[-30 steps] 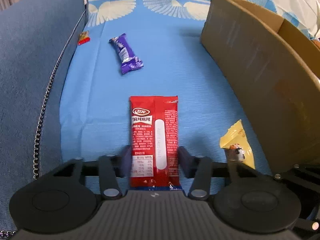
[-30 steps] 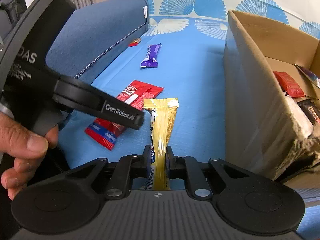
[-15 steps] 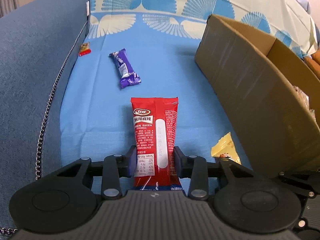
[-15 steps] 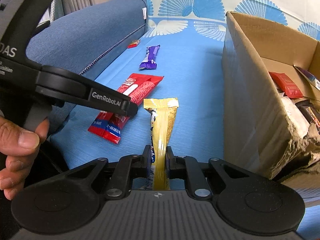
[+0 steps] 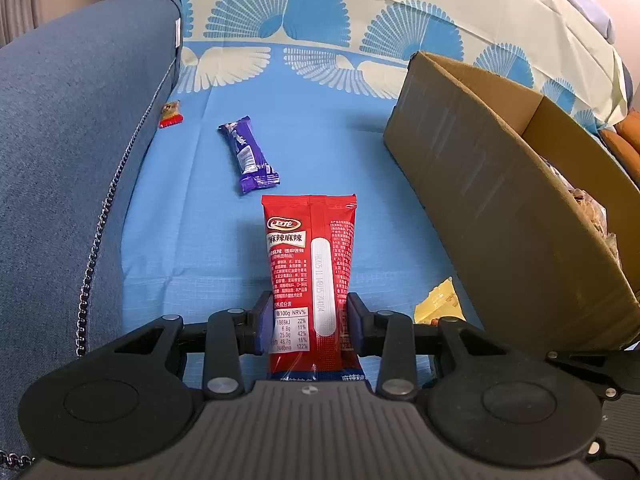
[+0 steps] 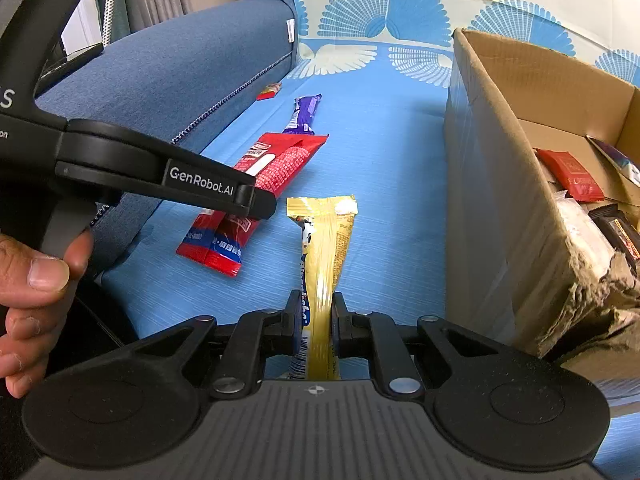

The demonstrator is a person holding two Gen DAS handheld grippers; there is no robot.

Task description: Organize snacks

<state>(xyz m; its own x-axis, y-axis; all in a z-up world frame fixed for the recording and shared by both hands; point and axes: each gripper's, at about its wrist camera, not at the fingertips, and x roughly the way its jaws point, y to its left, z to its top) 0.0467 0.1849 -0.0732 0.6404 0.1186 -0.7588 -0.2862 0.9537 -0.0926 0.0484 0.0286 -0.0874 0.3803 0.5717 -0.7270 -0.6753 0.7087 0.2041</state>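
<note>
Both tools are loaded. The left tool (image 5: 308, 326) has its jaws closed on the lower part of a red snack packet (image 5: 310, 264), whose long axis runs straight ahead along the fingers, toward the top of the left wrist frame. The right tool (image 6: 316, 326) is clamped narrowly on a gold snack packet (image 6: 326, 248), gripped edge-on near its lower end, its length likewise pointing forward and up the right wrist frame.

The relation that matters is the cardboard box (image 5: 500, 200): it lies to the right of both tools, its tall near wall filling the right side of each frame, and other wrapped snacks already show inside it in the right wrist view. The right tool is the nearer of the two, just beside that wall; the left tool sits farther off, at the left of the right wrist frame. Each packet probably has to rise above the rim and travel rightward before being let go.

A purple bar (image 5: 248, 154) and a small red candy (image 5: 171, 114) lie loose on the blue sheet (image 5: 340, 128), in the upper left of the left wrist frame.
</note>
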